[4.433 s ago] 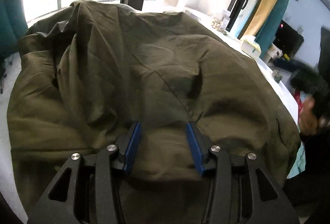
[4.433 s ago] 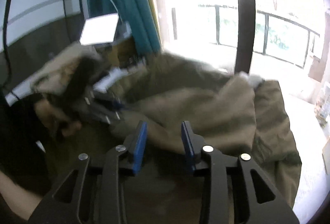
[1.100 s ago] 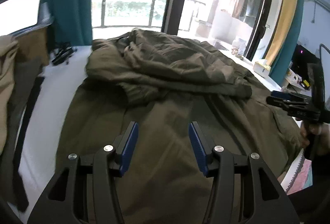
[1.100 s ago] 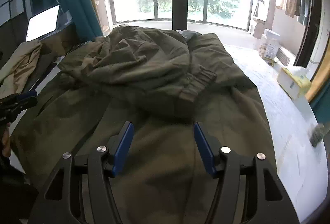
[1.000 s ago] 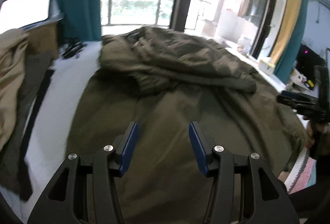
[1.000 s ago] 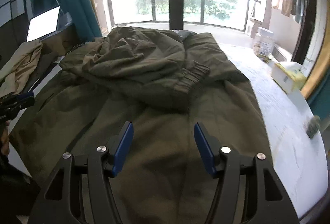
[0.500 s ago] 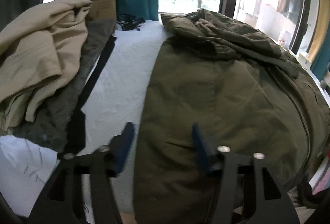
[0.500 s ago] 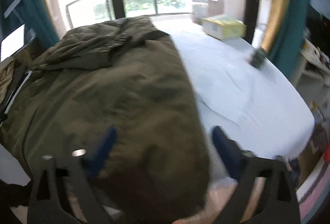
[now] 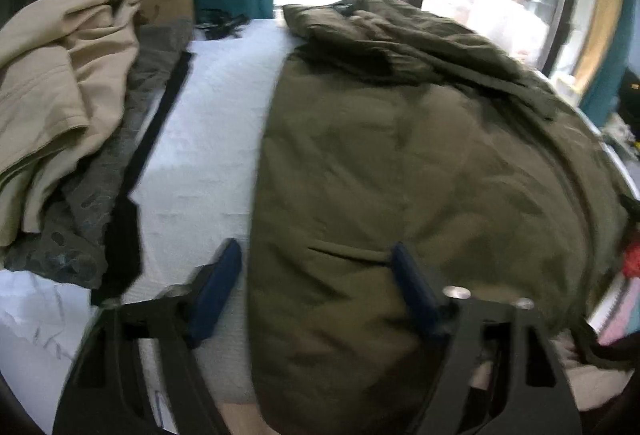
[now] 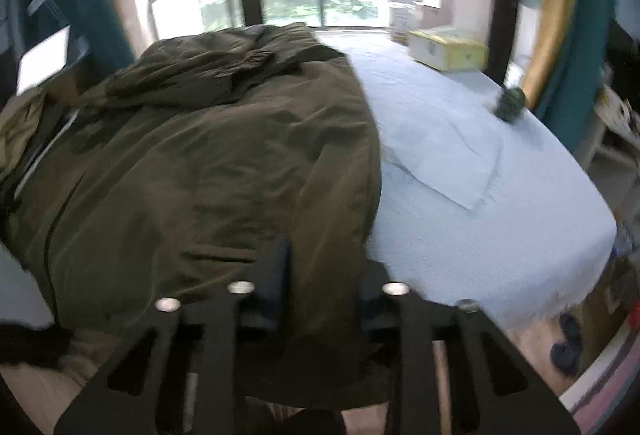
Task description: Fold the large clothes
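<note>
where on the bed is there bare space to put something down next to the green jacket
Two bare patches of white sheet. The larger lies between the olive jacket and the bed's far side, bordered by a yellow box and a small dark object. A narrower strip runs between the jacket and the beige garment pile with its black strap; that side is crowded.

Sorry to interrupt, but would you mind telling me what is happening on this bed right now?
A person is folding a large olive jacket spread on a white bed, with a gripper in each hand. Both work at the near hem. The left gripper straddles the jacket's left edge, its jaws closing, with fabric between them but not yet pinched. The right gripper is closing on the jacket's right edge, and fabric bunches between its jaws. A tan garment lies heaped to the left.
</note>
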### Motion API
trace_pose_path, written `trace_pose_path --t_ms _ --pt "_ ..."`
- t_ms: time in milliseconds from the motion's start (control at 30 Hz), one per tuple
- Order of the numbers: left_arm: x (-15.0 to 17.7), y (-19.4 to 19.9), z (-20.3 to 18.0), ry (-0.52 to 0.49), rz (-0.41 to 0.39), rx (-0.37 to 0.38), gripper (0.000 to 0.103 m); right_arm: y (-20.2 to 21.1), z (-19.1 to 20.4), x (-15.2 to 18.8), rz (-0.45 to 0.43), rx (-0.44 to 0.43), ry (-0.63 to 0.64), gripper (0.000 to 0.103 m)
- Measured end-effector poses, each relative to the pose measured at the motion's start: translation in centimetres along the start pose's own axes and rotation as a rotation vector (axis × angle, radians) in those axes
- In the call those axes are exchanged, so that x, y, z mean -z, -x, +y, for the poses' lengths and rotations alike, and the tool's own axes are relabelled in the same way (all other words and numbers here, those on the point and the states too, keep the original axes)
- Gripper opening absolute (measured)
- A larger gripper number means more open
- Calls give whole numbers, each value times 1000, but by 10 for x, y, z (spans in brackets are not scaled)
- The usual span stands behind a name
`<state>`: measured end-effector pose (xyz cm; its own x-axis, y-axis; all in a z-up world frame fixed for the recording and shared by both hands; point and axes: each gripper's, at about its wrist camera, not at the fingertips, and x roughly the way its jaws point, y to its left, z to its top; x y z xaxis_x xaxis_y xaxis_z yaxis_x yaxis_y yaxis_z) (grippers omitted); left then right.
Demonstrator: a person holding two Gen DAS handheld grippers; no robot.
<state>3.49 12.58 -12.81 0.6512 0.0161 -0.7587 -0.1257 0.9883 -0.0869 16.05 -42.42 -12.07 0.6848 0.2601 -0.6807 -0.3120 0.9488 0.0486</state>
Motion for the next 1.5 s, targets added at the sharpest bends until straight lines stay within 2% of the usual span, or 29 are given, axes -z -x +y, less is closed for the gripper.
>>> trace_pose_path --t_ms 33,67,133,367,467,633,933,1200,1500 --pt "-1 3 -1 1 11 19 25 2 0 -1 -6 -11 3 9" --pt "-2 5 -2 12 18 39 11 7 -1 -3 -23 -17 2 8" --pt "-6 17 2 61 -10 119 6 18 -4 -9 -55 -37 -12 7" --pt "-43 64 -12 10 -134 159 4 51 -5 -50 -160 -75 -26 6" --pt "-63 77 -10 46 -190 213 4 60 -2 -67 -198 -83 -23 6" --pt "-89 84 3 119 -243 317 4 64 0 -97 -232 -96 -6 5" --pt "-150 73 15 161 -327 371 4 42 -3 -162 -290 -75 28 5" --pt "-217 20 23 155 -330 364 4 -11 -10 -224 -276 -56 65 4" --pt "-283 -80 39 206 -242 370 5 -109 -15 -270 -183 -25 61 5"
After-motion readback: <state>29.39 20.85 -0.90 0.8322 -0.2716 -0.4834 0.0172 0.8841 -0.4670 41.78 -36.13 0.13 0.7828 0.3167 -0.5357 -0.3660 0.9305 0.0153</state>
